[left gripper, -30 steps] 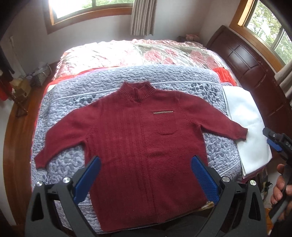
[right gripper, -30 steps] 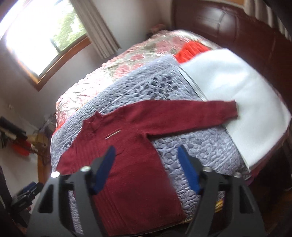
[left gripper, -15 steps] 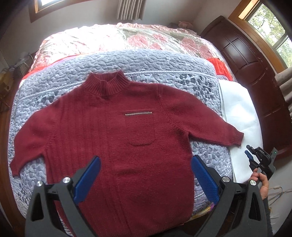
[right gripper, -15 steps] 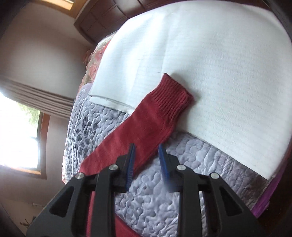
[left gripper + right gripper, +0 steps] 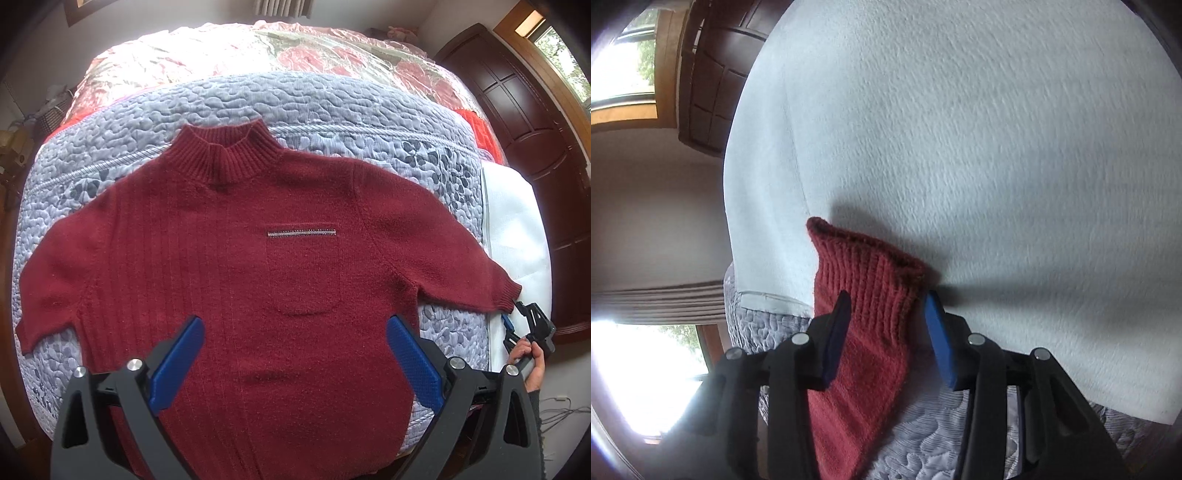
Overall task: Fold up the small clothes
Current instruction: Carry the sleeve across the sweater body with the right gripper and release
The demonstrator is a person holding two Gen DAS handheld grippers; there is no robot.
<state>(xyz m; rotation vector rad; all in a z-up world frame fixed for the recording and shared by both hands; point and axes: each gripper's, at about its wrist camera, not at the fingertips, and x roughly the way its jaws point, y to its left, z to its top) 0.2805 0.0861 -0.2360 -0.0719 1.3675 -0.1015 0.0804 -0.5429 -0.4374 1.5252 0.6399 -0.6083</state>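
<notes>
A dark red knit sweater (image 5: 240, 258) lies flat and face up on the grey quilt (image 5: 295, 103), both sleeves spread. My left gripper (image 5: 295, 325) hovers open over the sweater's lower body, its blue pads wide apart with nothing between them. The right gripper (image 5: 511, 314) is at the tip of the right sleeve, held by a hand (image 5: 528, 358). In the right wrist view the ribbed cuff (image 5: 871, 266) sits between the two fingers of the right gripper (image 5: 886, 302), which stand open on either side of it. The cuff rests on a white blanket (image 5: 960, 147).
The white blanket (image 5: 513, 229) lies folded along the bed's right edge. A floral pink cover (image 5: 258, 48) spreads behind the quilt. A dark wooden headboard (image 5: 524, 110) rises at the far right. The bed edge runs just below the sweater's hem.
The left gripper came closer over the sweater. The right gripper swung down to the right sleeve's cuff, and its fingers now straddle it with a slightly wider gap.
</notes>
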